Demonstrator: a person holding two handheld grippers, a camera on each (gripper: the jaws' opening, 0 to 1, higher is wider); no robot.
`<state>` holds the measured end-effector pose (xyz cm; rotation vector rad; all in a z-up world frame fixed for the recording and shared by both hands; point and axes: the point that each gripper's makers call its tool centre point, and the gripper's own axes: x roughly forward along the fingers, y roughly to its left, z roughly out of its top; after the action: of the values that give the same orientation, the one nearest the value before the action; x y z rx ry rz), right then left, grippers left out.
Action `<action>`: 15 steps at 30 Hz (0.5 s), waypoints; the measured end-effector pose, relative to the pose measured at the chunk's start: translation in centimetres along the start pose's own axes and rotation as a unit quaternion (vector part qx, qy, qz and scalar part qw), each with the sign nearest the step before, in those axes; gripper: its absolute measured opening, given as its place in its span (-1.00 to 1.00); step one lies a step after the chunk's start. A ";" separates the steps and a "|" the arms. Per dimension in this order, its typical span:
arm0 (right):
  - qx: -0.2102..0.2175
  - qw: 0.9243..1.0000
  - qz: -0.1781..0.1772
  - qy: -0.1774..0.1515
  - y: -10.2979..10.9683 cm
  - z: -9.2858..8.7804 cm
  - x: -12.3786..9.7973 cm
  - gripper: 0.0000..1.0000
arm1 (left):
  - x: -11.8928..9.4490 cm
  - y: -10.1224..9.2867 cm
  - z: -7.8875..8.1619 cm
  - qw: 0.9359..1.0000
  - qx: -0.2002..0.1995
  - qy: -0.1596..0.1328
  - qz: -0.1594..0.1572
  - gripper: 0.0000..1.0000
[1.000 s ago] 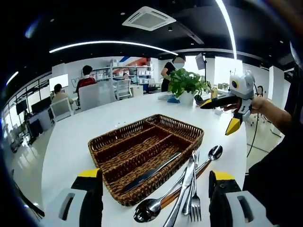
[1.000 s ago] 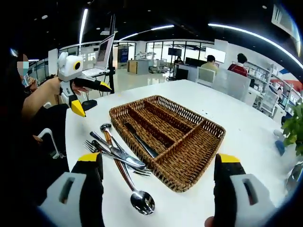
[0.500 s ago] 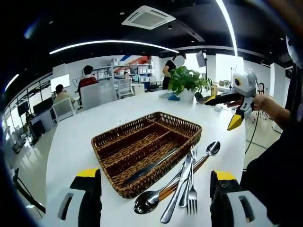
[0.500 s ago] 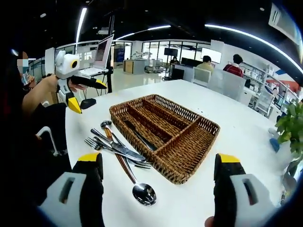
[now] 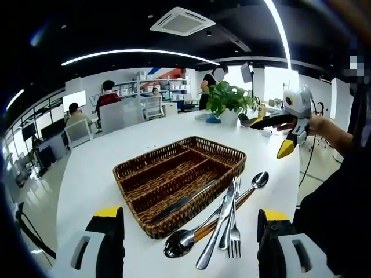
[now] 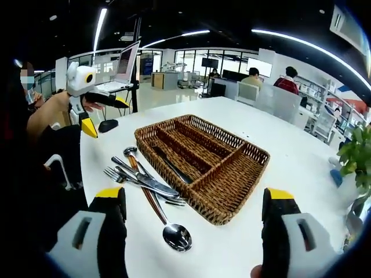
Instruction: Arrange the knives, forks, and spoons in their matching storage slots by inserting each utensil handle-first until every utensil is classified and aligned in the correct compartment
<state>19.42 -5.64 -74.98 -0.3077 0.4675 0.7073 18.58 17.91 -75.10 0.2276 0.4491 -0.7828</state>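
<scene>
A wicker tray (image 5: 130,168) (image 6: 255,156) sits mid-table (image 5: 87,168), one knife (image 5: 179,202) (image 6: 171,167) lying in its near slot. Just beside the tray lies a loose pile: spoons (image 5: 182,242) (image 6: 174,234), a fork (image 5: 234,243) (image 6: 116,174) and another knife. Left gripper (image 5: 185,246) (image 6: 98,113) and right gripper (image 6: 194,243) (image 5: 281,136) both hang above the table, jaws spread wide, holding nothing. A potted plant (image 5: 229,104) stands at the far edge.

Left hand-held gripper (image 5: 185,243) open; right hand-held gripper (image 6: 194,243) open.
</scene>
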 end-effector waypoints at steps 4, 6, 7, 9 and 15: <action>-0.001 1.000 0.002 0.002 0.1 -0.1 0.0 0.99 | -0.2 0.0 0.0 1.000 -0.001 0.000 0.000 0.91; -0.003 1.000 0.002 0.003 0.1 -0.1 0.0 0.99 | -0.2 -0.1 -0.1 1.000 -0.001 0.003 -0.003 0.86; -0.003 1.000 0.002 0.003 0.2 -0.1 0.0 0.99 | -0.2 -0.1 -0.2 1.000 0.000 0.005 -0.004 0.84; -0.005 1.000 0.004 0.005 0.3 -0.2 -0.1 0.99 | 0.0 -0.2 -0.3 1.000 0.003 0.013 -0.007 0.75; -0.023 0.999 0.011 0.024 1.1 -1.1 -0.1 0.96 | 0.6 -1.0 -2.2 0.994 0.055 0.082 -0.038 0.51</action>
<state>18.31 -5.35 -75.98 -0.3633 0.5024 0.7335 17.58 17.59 -77.36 0.3800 0.5724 -0.8679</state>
